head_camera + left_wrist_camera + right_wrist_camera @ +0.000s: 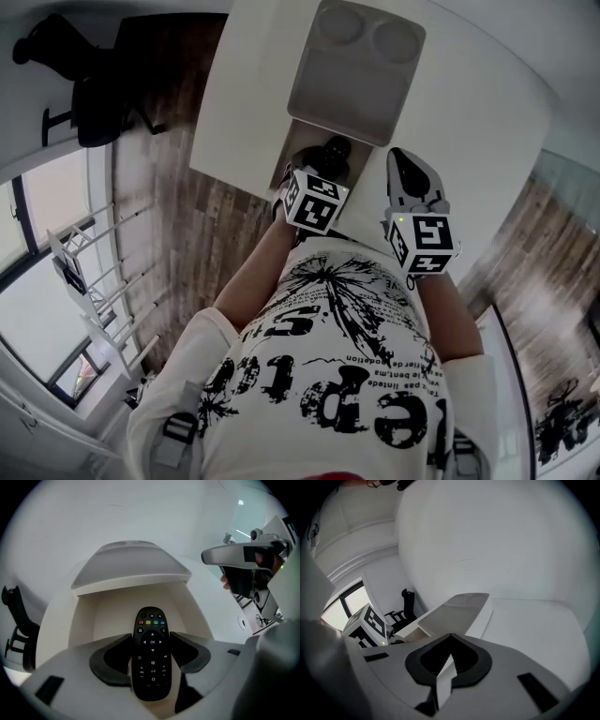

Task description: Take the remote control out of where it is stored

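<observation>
Remote control [152,660], clamped in left hand-held gripper [151,641], at open drawer [108,616]

Left forearm [258,272] and right forearm [450,309] stretched forward side by side, left gripper [326,161] clamped across the width of the remote control [152,639], right gripper [450,641] near it, jaws pressed together, empty, both grippers pointed ahead
</observation>
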Demonstrator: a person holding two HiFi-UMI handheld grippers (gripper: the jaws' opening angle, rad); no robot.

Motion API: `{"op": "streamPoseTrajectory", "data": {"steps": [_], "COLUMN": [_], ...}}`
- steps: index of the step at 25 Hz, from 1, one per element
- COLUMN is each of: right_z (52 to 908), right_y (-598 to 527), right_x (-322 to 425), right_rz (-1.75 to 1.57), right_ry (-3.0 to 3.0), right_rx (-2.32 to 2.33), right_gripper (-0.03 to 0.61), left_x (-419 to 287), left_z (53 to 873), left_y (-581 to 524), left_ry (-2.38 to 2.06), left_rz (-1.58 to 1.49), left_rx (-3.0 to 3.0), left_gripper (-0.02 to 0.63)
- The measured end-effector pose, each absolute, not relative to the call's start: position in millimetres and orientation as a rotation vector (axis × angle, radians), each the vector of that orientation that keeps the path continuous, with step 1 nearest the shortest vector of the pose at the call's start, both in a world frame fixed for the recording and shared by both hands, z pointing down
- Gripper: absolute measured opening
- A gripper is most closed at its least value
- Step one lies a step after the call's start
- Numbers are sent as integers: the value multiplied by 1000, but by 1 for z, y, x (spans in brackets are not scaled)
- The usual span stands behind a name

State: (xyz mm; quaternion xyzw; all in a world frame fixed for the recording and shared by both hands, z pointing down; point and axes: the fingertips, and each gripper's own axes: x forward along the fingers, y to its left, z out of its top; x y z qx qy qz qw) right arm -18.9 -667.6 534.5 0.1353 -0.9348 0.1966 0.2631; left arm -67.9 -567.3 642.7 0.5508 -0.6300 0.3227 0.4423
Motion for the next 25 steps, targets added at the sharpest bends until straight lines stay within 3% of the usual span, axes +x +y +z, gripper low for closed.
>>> {"op": "streamPoseTrajectory", "data": {"steps": [11, 25], "right_z": [526, 461], "right_y": [-656, -672], "right_x": [-17, -10], "right_rz": [490, 428], "right_ry": [-2536, -2661], "right_rx": [369, 615], "right_gripper": [-3, -2], "left_x": [-70, -80], "left_z": [630, 509], "left_y": [-560, -586], "left_ry": [-1571, -1816], "left_rz": [754, 541], "left_rx": [1390, 1640], "left_gripper": [253, 253]}}
